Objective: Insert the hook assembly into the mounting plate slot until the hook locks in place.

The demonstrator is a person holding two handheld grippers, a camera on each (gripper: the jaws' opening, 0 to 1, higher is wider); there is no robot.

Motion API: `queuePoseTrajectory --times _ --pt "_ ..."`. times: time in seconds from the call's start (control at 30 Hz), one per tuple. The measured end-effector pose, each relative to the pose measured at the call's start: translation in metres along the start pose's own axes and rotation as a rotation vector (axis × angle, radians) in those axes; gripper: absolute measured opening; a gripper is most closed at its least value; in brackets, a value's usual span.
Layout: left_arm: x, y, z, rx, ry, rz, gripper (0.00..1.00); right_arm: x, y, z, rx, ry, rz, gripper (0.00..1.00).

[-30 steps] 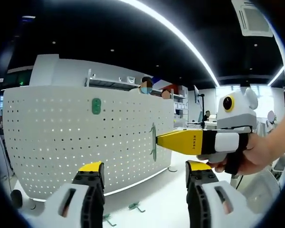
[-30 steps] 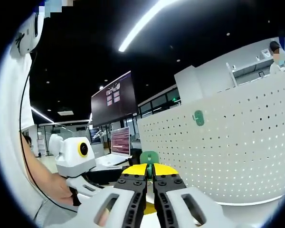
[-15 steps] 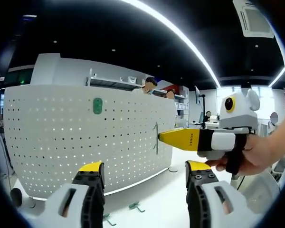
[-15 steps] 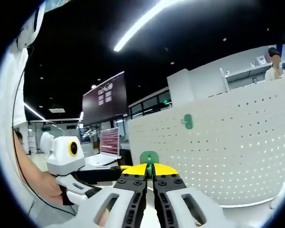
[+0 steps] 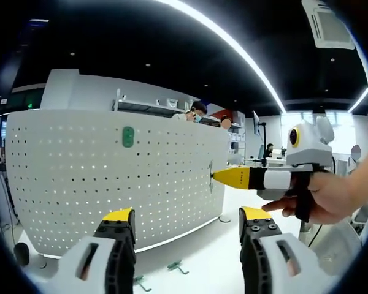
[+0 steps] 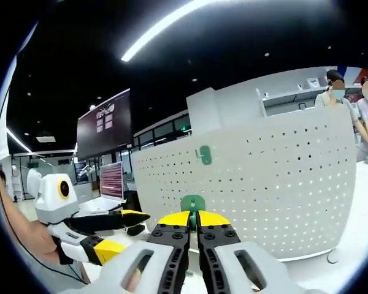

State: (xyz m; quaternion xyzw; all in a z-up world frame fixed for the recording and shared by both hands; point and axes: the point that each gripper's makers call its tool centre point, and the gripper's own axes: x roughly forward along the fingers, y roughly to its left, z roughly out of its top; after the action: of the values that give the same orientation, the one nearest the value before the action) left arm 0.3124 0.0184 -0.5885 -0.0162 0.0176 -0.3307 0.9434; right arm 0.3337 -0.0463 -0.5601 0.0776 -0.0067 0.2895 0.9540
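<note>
Nearest to me, the left gripper (image 5: 187, 223) waits low with its jaws spread and nothing between them, while the right gripper (image 6: 194, 218) has its yellow tips closed on a green hook (image 6: 192, 203). That hook seems to touch the white pegboard (image 5: 98, 184) at its right part, but it is too thin to be sure. To seat it well I would keep it square to the holes and push straight until it catches; a second green hook (image 5: 128, 136) hangs already higher on the panel, and some loose hooks (image 5: 176, 267) lie on the table below.
</note>
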Motion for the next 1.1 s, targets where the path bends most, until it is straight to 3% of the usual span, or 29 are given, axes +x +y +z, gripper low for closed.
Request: queuePoseTrajectory --times 0.6,1.1 --pt "-0.017 0.031 0.002 -0.013 -0.004 0.076 0.71 0.028 -0.013 0.022 -0.025 -0.025 -0.070 0.01" --pt "-0.034 0.044 -0.003 -0.026 -0.004 0.120 0.71 0.044 -0.023 0.034 -0.038 -0.046 -0.112 0.01"
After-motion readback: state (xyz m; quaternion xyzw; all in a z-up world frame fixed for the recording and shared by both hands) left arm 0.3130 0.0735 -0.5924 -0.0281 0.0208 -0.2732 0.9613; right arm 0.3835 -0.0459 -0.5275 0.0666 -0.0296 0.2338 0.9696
